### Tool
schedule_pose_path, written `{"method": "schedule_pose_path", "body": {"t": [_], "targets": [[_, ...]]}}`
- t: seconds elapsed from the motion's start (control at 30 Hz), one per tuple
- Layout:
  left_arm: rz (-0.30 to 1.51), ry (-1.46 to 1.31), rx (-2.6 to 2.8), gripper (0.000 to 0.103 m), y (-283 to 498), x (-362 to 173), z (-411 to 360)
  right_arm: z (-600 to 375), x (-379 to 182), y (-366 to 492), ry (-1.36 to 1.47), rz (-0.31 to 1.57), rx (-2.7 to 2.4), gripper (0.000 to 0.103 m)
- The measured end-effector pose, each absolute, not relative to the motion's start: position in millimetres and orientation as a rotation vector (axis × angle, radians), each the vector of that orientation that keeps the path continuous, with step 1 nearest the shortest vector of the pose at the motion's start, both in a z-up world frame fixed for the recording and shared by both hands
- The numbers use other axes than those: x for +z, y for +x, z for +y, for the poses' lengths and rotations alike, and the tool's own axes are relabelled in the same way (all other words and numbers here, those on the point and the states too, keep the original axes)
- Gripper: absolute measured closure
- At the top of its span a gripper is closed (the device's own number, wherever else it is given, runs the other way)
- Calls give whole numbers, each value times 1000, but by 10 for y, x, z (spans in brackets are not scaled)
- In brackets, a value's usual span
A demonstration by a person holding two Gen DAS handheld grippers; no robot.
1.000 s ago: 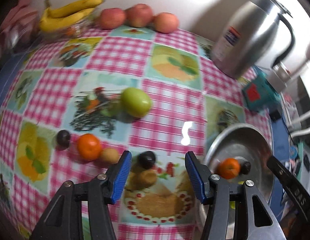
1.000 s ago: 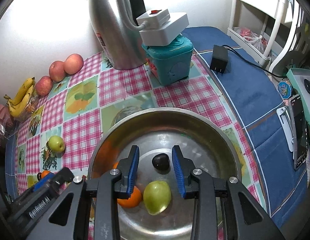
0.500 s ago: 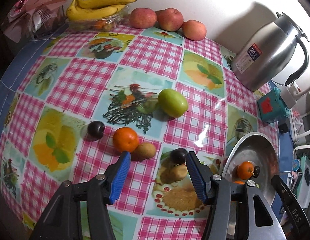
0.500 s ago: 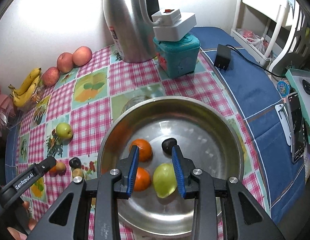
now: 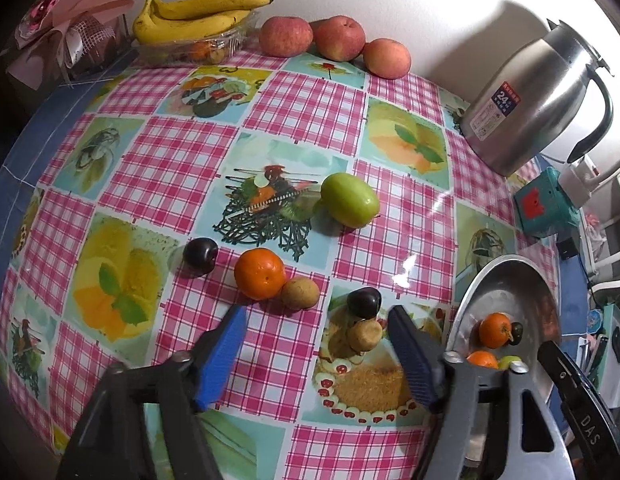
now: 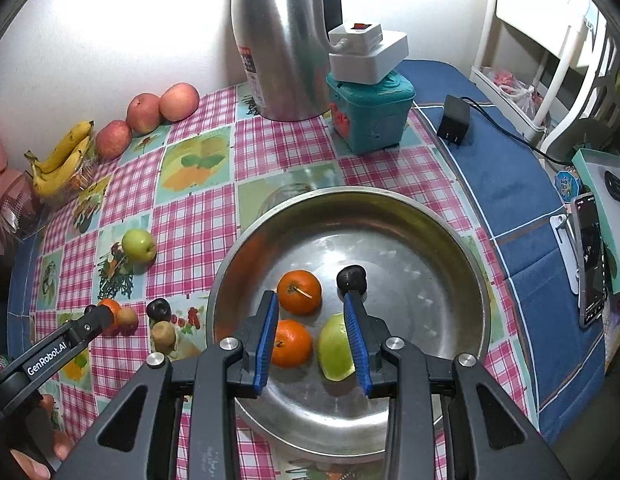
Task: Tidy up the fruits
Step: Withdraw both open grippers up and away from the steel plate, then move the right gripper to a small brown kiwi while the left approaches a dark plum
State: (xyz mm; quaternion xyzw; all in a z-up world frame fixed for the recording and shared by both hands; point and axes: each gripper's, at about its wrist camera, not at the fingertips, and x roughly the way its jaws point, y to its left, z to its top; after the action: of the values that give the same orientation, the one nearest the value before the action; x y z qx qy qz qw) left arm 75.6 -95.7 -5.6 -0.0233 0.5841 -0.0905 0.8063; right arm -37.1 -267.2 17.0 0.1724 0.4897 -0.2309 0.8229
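Landmark: the steel bowl [image 6: 462,240] at the right end of the worktop [image 5: 182,160]; every place below is given from it.
Bowl contents: two oranges [image 6: 300,292], a green fruit [image 6: 336,348] and a dark plum [image 6: 352,278] lie on its floor, collected there because it serves as the gathering dish.
Loose fruit: outside the bowl's left rim, on the checked cloth, lie a dark plum [image 5: 364,302] touching a small brown fruit [image 5: 366,335], then farther out an orange [image 5: 260,274] touching a second brown fruit [image 5: 300,293], another dark plum [image 5: 201,252], and a green apple [image 5: 350,205] farthest toward the wall.
Left tongs [image 5: 314,356]: I hold them pointing steeply down just left of the bowl; the jaws are opening, wide apart, with nothing pressed between them. The near plum and brown fruit lie just ahead of the right-hand pad, so I judge that pair the likely next pick.
Right tongs [image 6: 312,338]: I hold them over the bowl's near half, jaws narrowly parted and gripping nothing; an orange and the green fruit show past the pads, untouched.
Stored fruit: bananas [image 5: 202,12] in a clear tray and three red apples [image 5: 334,38] sit along the wall, well away from the bowl and probably not part of the sorting.
Open room: the cloth left of the bowl is free around each loose fruit, so I can come down from above.
Edges: the bowl's raised rim stands just beside the near plum; the kettle [image 5: 530,108] and teal box [image 5: 544,208] crowd its far side.
Progress: I judge roughly a third gathered.
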Motion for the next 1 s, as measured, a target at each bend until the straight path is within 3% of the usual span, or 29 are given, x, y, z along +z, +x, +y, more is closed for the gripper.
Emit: {"method": "schedule_pose_path", "body": {"t": [0.07,0.17,0.33,0.4,0.47,0.6,1.0], "targets": [[1251,-38,-178,4,759,-87,-947,-2671,138,-360,366,1049,-492,47],[1250,-31,-163,1,766,-111,-925,-2662,89,-338,352,1057,-501,29],[1246,-30,-147,0,776,-128,-878,-2630,52,-309,322,1064,-493,28],[1244,-30,-142,0,781,-134,-854,-2619,44,-299,315,1067,-491,24],[1244,-32,-131,0,788,-138,-821,-2604,43,-295,312,1064,-488,13],[1228,-43,-107,0,795,-122,-738,-2580,68,-299,290,1043,-489,9],[1191,-47,-127,0,808,-5,-611,-2520,110,-254,301,1024,-495,9]]}}
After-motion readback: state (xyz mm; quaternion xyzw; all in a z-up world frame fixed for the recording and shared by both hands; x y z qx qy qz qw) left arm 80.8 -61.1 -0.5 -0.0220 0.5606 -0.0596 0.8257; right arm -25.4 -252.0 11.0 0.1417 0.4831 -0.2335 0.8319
